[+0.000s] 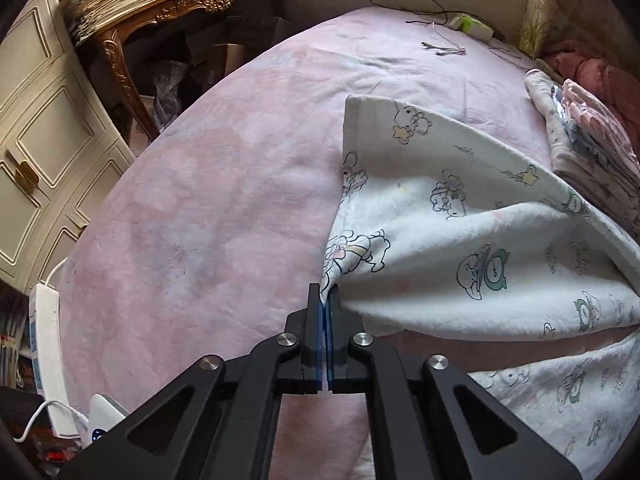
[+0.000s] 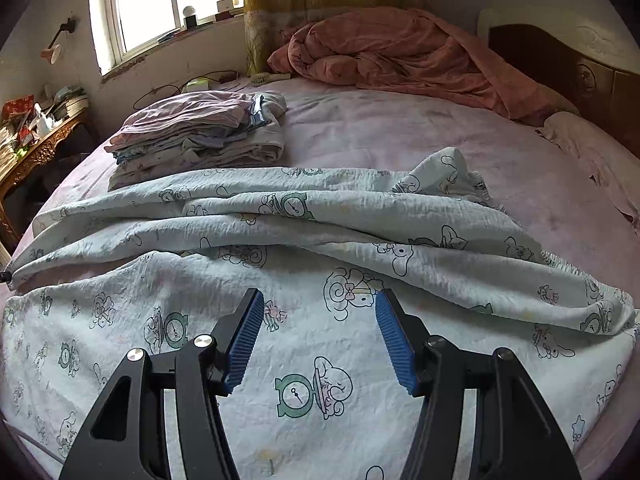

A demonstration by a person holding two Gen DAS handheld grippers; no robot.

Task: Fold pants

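White pants [image 1: 460,248] printed with cartoon figures lie across a pink bed sheet [image 1: 208,208]. In the left wrist view my left gripper [image 1: 326,294] is shut on the edge of one leg, which is lifted off the sheet and hangs in a fold to the right. In the right wrist view the same pants [image 2: 320,240] spread wide and wrinkled below my right gripper [image 2: 320,312]. Its blue pads [image 2: 246,340] stand apart above the cloth, with nothing pinched between them.
A stack of folded clothes [image 2: 200,132] sits at the far left of the bed, and a bunched pink quilt [image 2: 400,52] lies by the headboard. Cables and a small green and white item [image 1: 468,24] lie at the bed's far edge. A gilded desk [image 1: 168,12] with papers stands beside the bed.
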